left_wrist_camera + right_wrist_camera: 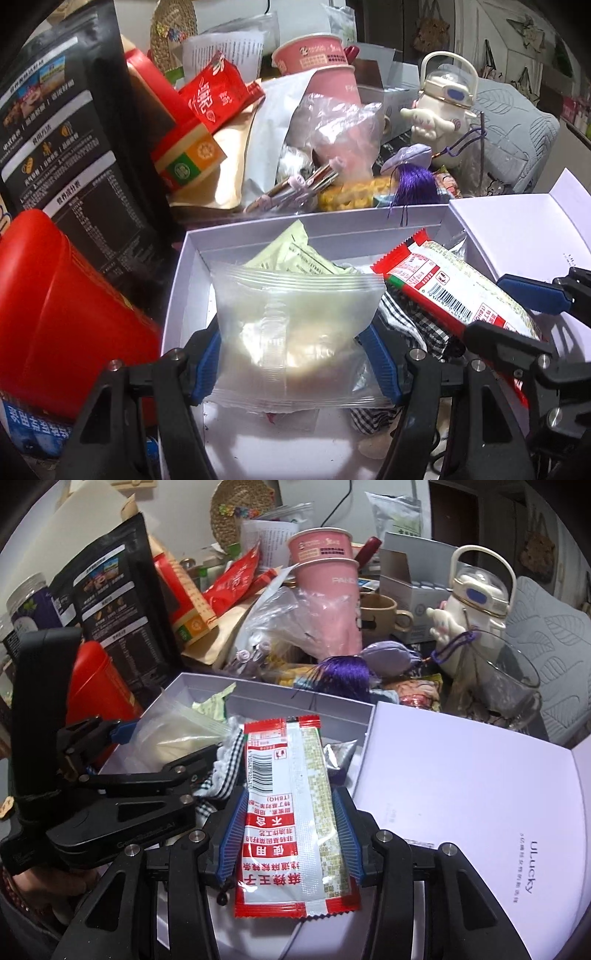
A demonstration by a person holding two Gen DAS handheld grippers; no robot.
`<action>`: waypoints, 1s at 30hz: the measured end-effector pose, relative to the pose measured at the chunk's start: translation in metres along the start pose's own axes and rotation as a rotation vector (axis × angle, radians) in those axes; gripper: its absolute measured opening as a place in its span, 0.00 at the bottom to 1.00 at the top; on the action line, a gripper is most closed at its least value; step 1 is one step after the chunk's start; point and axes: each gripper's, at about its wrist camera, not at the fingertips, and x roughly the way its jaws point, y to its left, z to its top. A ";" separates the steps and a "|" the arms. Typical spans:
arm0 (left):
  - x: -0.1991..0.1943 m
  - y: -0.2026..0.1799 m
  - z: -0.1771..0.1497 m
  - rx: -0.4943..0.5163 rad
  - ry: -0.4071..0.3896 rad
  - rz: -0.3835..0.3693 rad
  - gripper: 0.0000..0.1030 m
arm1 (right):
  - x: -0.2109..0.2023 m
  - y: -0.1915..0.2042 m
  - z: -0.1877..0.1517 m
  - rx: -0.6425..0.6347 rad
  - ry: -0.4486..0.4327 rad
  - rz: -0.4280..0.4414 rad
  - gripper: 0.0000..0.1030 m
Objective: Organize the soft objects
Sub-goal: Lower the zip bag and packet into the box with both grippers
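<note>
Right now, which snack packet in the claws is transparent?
The clear packet in the left claw; the right claw's red-edged packet is printed and opaque.

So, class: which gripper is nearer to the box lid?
The right. The right gripper, shut on the red packet, sits right beside the lid. The left gripper, holding the clear pouch, is farther across the box.

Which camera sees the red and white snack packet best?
The right wrist view: the red and white snack packet fills the middle, flat-on between the right tongs, print readable. The left wrist view shows it slanted at the edge, lower end hidden.
</note>
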 end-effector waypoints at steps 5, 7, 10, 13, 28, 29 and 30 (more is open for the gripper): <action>0.002 0.001 0.000 0.002 0.016 -0.005 0.66 | 0.004 0.009 -0.002 -0.030 0.010 -0.002 0.46; 0.003 0.001 -0.001 0.006 0.020 -0.007 0.66 | 0.005 0.011 -0.002 -0.040 0.014 -0.005 0.48; 0.008 0.001 0.001 0.009 0.039 -0.013 0.67 | 0.009 0.015 -0.004 -0.065 0.034 -0.007 0.50; 0.013 0.001 0.001 0.009 0.054 -0.020 0.69 | 0.010 0.016 -0.004 -0.071 0.037 -0.017 0.50; 0.012 0.004 0.002 -0.008 0.079 -0.019 0.74 | -0.006 0.010 0.000 -0.037 0.027 -0.038 0.51; 0.011 0.002 0.003 -0.005 0.077 -0.021 0.74 | -0.007 0.010 0.001 -0.038 0.025 -0.039 0.51; 0.008 0.001 0.003 -0.001 0.071 -0.021 0.74 | -0.009 0.010 0.001 -0.039 0.022 -0.039 0.51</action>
